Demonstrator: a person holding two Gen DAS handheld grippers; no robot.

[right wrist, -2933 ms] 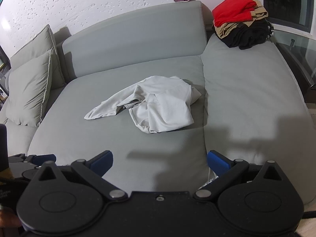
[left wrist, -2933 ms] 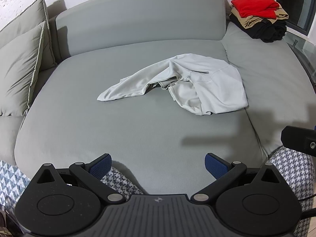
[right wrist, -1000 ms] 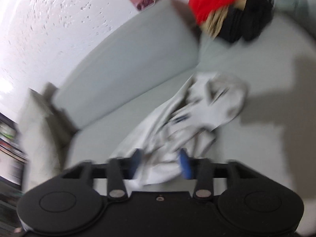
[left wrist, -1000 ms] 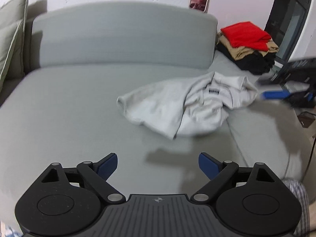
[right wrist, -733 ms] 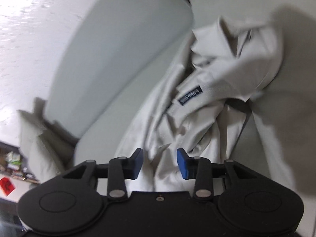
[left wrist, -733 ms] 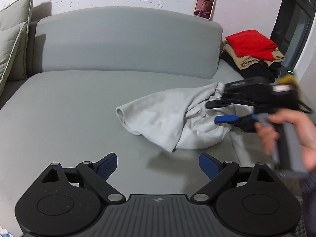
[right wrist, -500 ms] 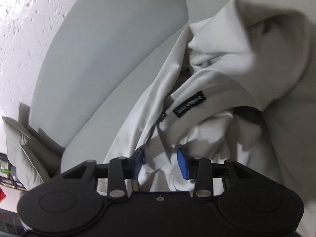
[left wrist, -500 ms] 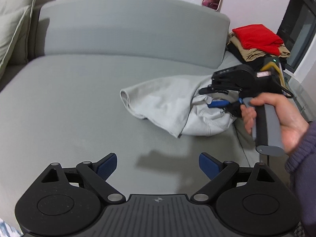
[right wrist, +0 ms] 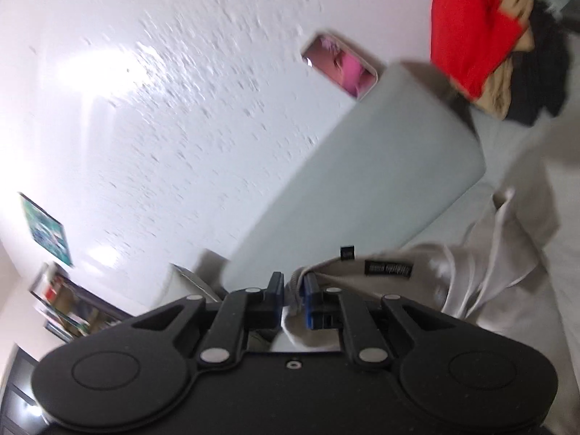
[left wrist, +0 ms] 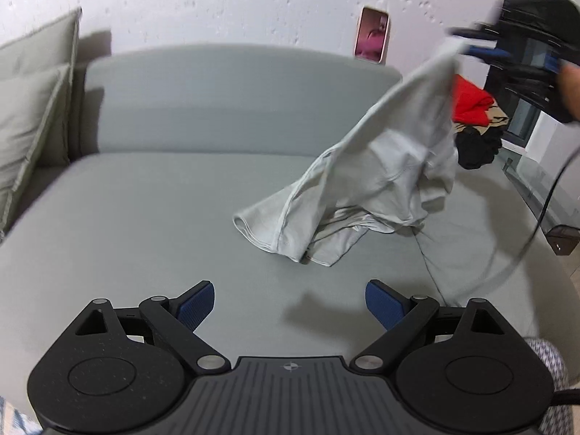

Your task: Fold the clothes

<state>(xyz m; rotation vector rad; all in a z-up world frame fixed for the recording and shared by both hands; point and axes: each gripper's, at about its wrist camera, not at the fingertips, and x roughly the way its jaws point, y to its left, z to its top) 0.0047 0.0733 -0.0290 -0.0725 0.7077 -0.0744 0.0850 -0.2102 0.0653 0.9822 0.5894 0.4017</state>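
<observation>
The right gripper [right wrist: 293,299] has its jaws pinched nearly together on a fold of the pale grey shirt [left wrist: 384,174], close to the neckline: in the right wrist view the dark neck label [right wrist: 387,267] sits just beyond the blue pads. Half a second ago this gripper was low over the crumpled heap with its pads closing around that same collar area; now it is raised high, and in the left wrist view it shows up blurred at the upper right [left wrist: 482,49], with the garment strung out beneath it.

The shirt hangs as a long slanting drape from that grip. Only its lower end, a hem or sleeve opening, rests on the sofa [left wrist: 145,217], near the middle of the seat cushion and towards the seam with the right-hand section. A moment back the whole garment lay bunched there.

The left gripper [left wrist: 290,304] has its jaws spread wide and holds nothing. It hovers over the front edge of the seat, well short of the cloth.

In the far right corner of the sofa a stack of clothes [left wrist: 471,123], red on tan on black, lies apart from the work.

As I judge it, the lift pulls the shirt out of its tangle so its shape can be read. It is not folded, and a second hold on the hanging cloth would be needed to spread it flat.
</observation>
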